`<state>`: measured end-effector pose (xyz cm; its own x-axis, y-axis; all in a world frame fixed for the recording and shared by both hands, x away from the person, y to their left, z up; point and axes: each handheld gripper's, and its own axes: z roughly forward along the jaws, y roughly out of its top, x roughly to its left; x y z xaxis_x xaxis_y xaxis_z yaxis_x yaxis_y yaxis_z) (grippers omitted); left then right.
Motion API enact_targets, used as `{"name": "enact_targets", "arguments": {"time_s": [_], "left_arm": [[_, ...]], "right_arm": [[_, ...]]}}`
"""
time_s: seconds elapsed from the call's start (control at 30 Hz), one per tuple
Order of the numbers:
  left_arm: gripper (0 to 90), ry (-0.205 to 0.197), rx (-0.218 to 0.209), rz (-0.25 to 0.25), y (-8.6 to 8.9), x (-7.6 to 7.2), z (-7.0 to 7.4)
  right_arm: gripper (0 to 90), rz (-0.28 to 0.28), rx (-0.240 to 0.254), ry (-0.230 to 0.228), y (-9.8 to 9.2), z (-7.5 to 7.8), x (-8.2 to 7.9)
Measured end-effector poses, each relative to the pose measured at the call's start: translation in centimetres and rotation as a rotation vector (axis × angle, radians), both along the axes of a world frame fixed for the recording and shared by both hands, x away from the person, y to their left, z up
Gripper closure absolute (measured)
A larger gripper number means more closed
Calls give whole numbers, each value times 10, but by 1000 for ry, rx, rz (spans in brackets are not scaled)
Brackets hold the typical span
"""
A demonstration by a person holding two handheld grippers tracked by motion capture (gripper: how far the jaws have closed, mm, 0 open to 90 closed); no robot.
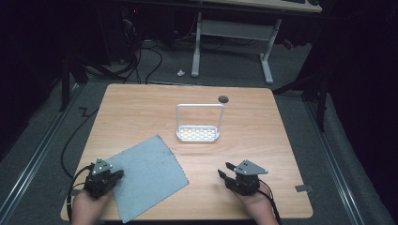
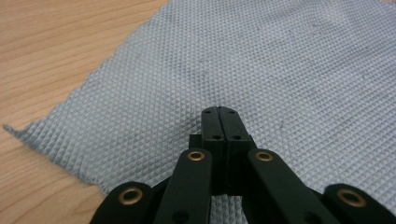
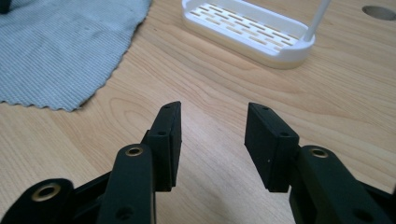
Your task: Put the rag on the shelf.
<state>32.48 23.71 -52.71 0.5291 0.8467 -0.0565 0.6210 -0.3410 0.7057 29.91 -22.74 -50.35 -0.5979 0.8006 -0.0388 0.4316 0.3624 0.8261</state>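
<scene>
Lying flat at seven o'clock on the wooden table [image 1: 253, 122], the grey waffle-weave cloth [image 1: 148, 176] sits under the left gripper [image 2: 219, 112], jaws clenched empty above its weave. Right gripper [image 3: 212, 140] at five o'clock stands released over bare wood. White slotted plastic rack with hoop handle [image 1: 198, 133], centre, obstructs nothing.

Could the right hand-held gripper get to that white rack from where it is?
Probably yes. The right hand-held gripper stands open, facing the white rack, with bare table between them. The cloth lies off to one side.
</scene>
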Motion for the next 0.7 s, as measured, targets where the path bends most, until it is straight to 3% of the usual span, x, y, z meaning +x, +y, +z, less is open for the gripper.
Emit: {"name": "enact_targets", "arguments": {"time_s": [0.3, 0.37, 0.5, 0.53, 0.57, 0.6, 0.63, 0.7], "left_arm": [[897, -25, 37, -126, -38, -9, 1], [894, -22, 30, -131, -41, -9, 1], [891, -24, 9, -116, -40, -11, -1], [890, -26, 11, -114, -40, -11, -1], [890, -30, 15, -109, -41, -12, -1], [890, -34, 25, -111, -42, -13, -1], [890, -37, 32, -114, -43, -13, 0], [890, -36, 35, -118, -43, -12, 0]], "right_arm": [[712, 65, -15, -4, 19, -1, 0], [758, 101, -26, 4, 31, -2, 0], [806, 154, 8, 26, 55, -2, 2], [820, 168, 0, 33, 63, -2, 4], [860, 198, -40, 38, 80, -3, 9], [860, 198, -40, 38, 80, -3, 9], [893, 217, -81, 46, 95, -6, 16], [900, 210, -99, 71, 106, -11, 26]]}}
